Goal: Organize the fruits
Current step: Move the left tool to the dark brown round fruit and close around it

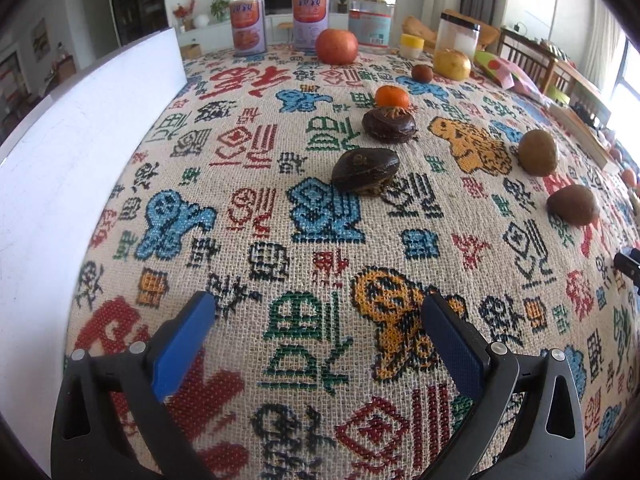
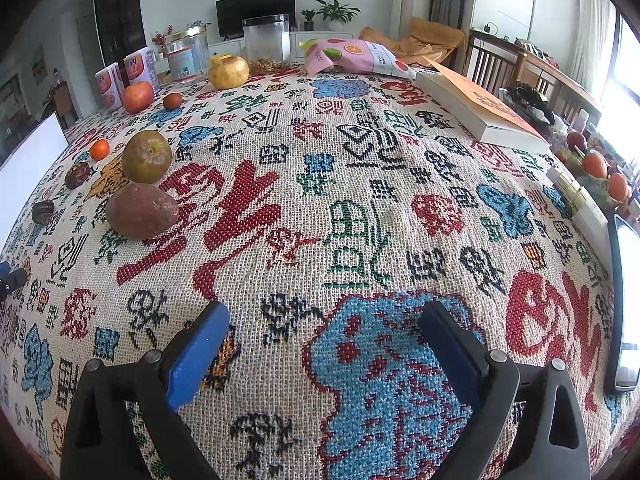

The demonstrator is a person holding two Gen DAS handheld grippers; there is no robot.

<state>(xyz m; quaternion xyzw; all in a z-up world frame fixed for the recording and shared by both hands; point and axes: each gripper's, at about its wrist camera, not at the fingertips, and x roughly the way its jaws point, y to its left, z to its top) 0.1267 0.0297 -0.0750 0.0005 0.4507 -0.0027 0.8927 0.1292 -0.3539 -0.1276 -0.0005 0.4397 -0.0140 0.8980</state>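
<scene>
Fruit is scattered all over the desk, which is covered in a woven cloth (image 1: 248,264) with colourful characters and cartoon figures. Both grippers hover low over the near part of it, empty. Left gripper (image 1: 316,332) has its jaws wide apart with only cloth between them, and the right gripper (image 2: 324,336) is the same, jaws wide, nothing held.

From the left wrist view, two dark wrinkled fruits sit mid-desk, one nearer (image 1: 365,171) and one just behind it (image 1: 389,125), with a small tangerine (image 1: 392,96) right beyond that. Further back there's a red apple (image 1: 336,46), a little brown fruit (image 1: 422,73) and a yellow pear-like fruit (image 1: 452,63). Off to the right are two brownish round fruits, one greenish (image 1: 538,153) and one darker and nearer (image 1: 573,204).

At the far edge stand two printed cans (image 1: 248,25), a clear jar with a label (image 1: 371,19) and a clear plastic canister (image 1: 458,35). A white board (image 1: 80,136) runs along the left side.

The right wrist view also shows a book (image 2: 480,108) on the far right and a fruit-print snack bag (image 2: 356,56) at the back.
</scene>
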